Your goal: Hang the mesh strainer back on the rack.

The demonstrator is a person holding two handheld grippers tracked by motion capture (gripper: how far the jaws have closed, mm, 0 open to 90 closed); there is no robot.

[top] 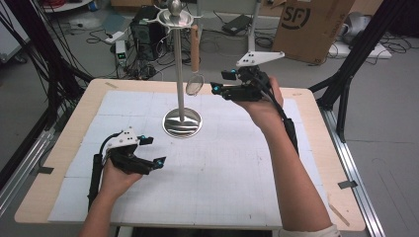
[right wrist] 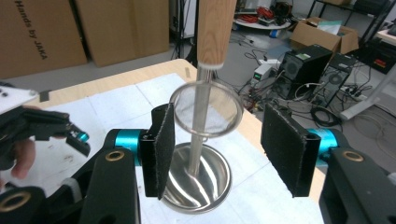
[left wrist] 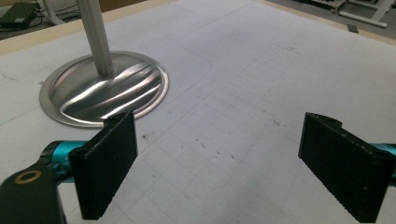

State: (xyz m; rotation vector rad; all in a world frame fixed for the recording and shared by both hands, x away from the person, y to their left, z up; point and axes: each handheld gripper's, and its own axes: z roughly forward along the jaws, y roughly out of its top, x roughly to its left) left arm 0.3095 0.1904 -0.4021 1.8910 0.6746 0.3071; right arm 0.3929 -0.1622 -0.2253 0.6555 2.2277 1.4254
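Observation:
A steel stand with a round base and a tall pole rises at the middle back of the white mat. A small mesh strainer with a wooden handle hangs from the stand's top hook. My right gripper is open, just right of the strainer's ring and level with it. In the right gripper view the strainer hangs ahead of the open right gripper, apart from both pads. My left gripper is open and holds nothing, low over the mat left of the stand's base.
A white gridded mat covers the wooden table. Beyond the far edge, the floor holds a cardboard box, a computer case and loose cables. Black frame legs stand at the right.

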